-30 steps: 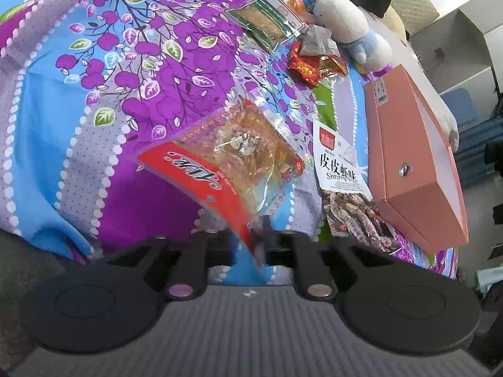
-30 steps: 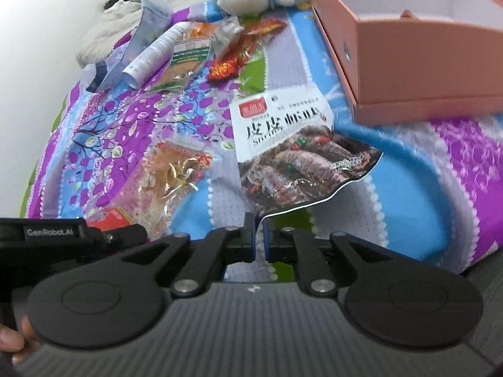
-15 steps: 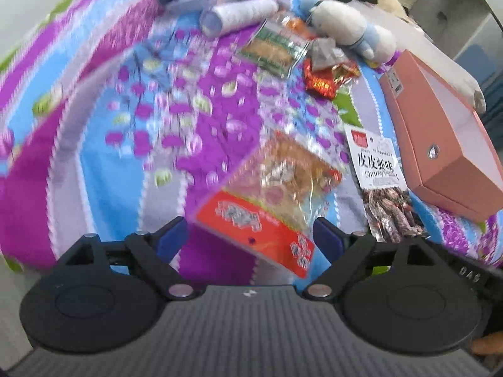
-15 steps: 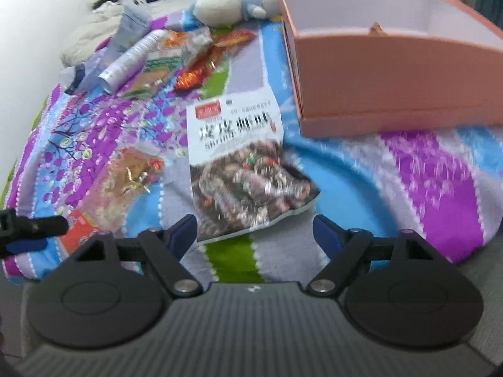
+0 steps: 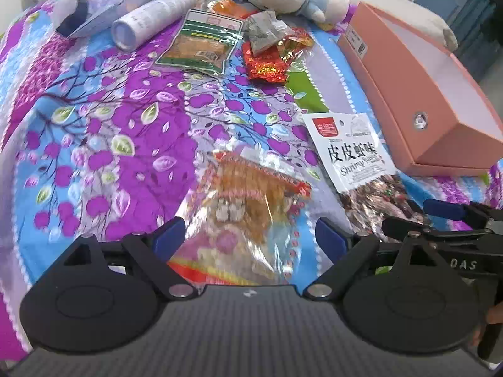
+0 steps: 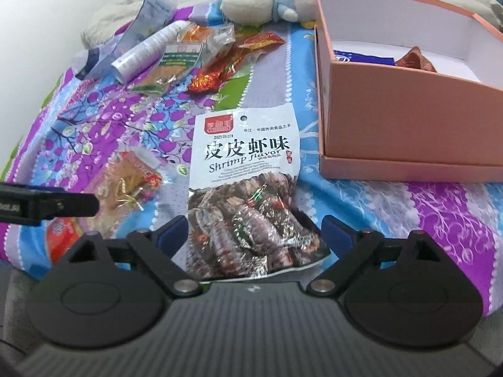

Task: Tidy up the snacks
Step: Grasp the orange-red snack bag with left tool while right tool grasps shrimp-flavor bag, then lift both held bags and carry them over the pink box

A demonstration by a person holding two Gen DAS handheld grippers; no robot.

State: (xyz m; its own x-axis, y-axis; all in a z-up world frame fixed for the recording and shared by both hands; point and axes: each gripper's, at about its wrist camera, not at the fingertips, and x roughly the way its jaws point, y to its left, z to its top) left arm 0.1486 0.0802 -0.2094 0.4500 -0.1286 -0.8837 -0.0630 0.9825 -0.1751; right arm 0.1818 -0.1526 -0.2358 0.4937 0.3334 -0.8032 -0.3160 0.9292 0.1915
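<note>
Both our grippers gape wide.
Our left gripper (image 5: 250,235) spreads its blue-padded fingers (image 5: 169,234) at six o'clock; our right gripper (image 6: 256,231) likewise, its tip reaching in at three o'clock of the left view.

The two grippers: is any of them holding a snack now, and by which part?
Nothing is held. The left gripper is open over the clear snack bag, and the right gripper is open over the shrimp bag.

2 low wrist views across the bedspread (image 5: 132,100), sharing shrimp packet (image 6: 245,154).
</note>
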